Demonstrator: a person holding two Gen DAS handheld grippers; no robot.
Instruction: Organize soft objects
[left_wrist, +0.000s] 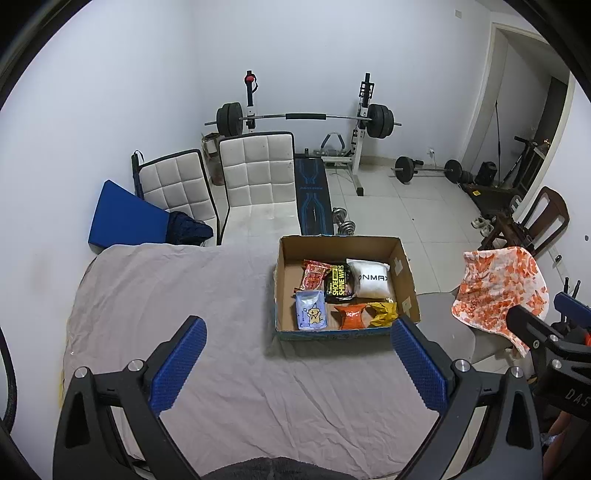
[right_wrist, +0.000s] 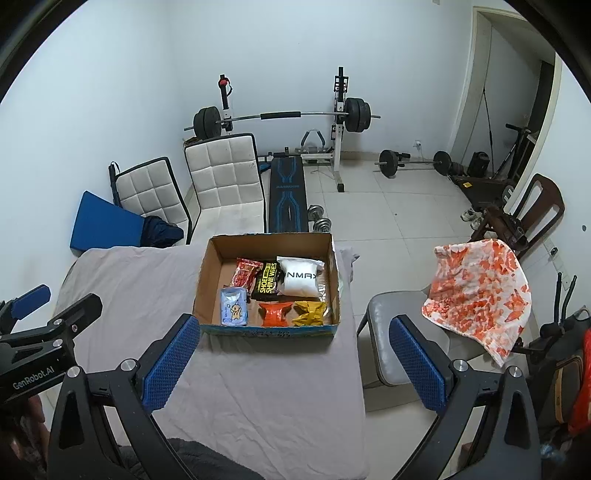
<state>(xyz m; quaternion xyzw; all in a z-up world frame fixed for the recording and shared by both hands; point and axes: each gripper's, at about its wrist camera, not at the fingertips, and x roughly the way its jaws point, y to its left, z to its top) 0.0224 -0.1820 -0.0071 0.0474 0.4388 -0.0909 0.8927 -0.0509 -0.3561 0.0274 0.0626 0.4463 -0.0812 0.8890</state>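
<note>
Both claws hang wide open and empty above the cloth-covered tabletop (left_wrist: 184, 295). Beyond the left claw (left_wrist: 295, 365), slightly to its right, sits the cardboard box (left_wrist: 284, 258), holding six soft packets: red, black and white at the back, pale blue, orange and yellow in front. From the right claw (right_wrist: 291, 363) the box (right_wrist: 210, 266) lies ahead, slightly left; an orange-patterned cloth (right_wrist: 480, 295) drapes over a chair to its right.
</note>
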